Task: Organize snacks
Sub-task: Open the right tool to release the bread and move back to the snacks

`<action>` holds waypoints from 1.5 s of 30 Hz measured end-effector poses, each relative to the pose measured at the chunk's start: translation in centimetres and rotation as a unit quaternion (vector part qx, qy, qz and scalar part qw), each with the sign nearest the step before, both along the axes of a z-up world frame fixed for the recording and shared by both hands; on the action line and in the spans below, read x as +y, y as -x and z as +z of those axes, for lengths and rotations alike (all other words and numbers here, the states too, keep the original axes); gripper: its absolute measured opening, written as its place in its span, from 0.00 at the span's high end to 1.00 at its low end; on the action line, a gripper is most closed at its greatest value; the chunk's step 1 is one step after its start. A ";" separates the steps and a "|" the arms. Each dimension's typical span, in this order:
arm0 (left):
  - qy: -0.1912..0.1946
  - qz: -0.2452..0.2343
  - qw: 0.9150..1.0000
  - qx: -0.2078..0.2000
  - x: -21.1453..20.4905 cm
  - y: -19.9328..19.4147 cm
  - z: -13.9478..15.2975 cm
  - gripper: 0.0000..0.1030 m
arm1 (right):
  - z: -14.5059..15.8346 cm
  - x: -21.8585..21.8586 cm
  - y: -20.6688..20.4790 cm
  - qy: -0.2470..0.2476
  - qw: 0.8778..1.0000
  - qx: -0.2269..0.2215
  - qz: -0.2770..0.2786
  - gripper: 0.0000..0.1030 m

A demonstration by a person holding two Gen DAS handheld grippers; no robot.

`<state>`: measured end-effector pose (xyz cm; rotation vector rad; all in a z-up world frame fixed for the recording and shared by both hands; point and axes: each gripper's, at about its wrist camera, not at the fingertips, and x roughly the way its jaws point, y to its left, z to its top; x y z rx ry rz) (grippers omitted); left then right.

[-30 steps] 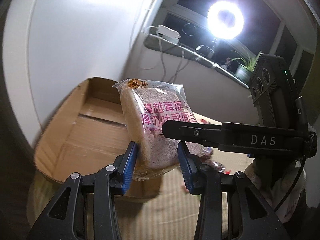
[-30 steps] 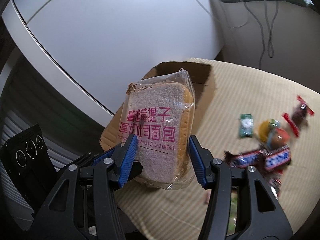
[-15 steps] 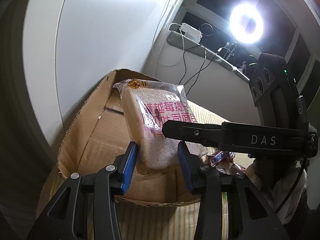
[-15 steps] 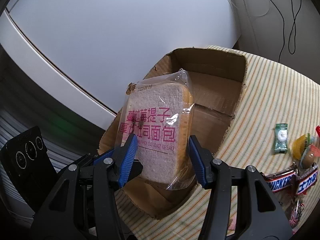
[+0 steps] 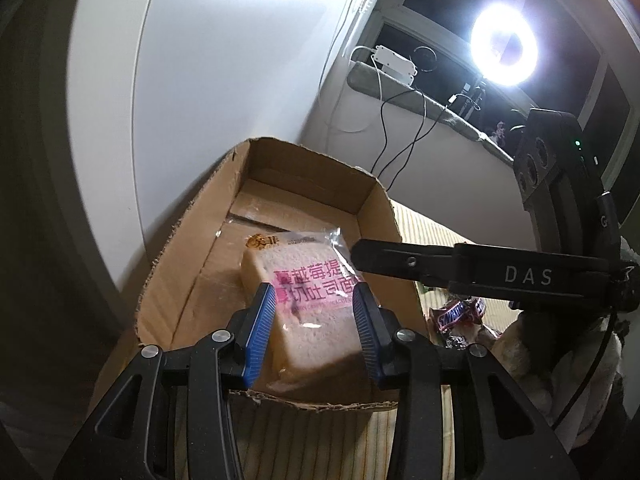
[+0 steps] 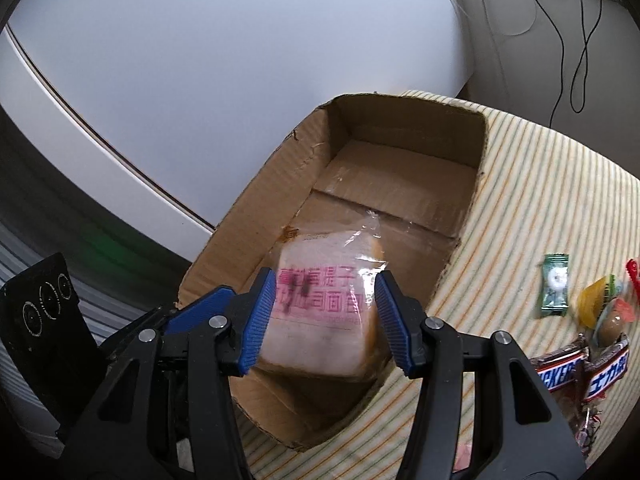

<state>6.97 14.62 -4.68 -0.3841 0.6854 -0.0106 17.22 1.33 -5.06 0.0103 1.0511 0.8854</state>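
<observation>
A clear-wrapped slice of bread (image 5: 316, 312) with pink print lies tilted inside the open cardboard box (image 5: 192, 240), at its near end. My left gripper (image 5: 316, 332) is open, its blue pads on either side of the bread with gaps showing. My right gripper (image 6: 326, 320) is also open around the bread (image 6: 324, 320), which looks blurred as if dropping into the box (image 6: 256, 208). The right gripper's black arm (image 5: 460, 272) crosses the left wrist view beside the box.
The box stands on a striped cloth (image 6: 540, 200) against a white wall. Loose snacks lie right of the box: a green candy (image 6: 555, 290), a yellow and orange jelly cup (image 6: 604, 304), Snickers bars (image 6: 580, 368). A bright ring light (image 5: 504, 50) and cables sit behind.
Both grippers carried the bread over the box and lowered it. Their jaws have widened and the bread has dropped from upright to lying in the box.
</observation>
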 end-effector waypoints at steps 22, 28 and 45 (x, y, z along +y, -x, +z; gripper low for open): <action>-0.015 -0.022 0.999 -0.034 -4.6 3.6 2.7 0.51 | 4.1 -10.6 2.7 0.024 0.990 -0.125 -0.065 0.14; -0.014 -0.059 0.998 -0.029 -7.7 4.0 2.4 0.49 | 4.0 -16.0 3.1 0.039 0.983 -0.153 -0.097 0.00; -0.031 -0.141 0.989 0.029 -15.5 2.2 -2.5 0.67 | -1.3 -22.2 2.6 0.118 0.979 -0.117 -0.118 0.00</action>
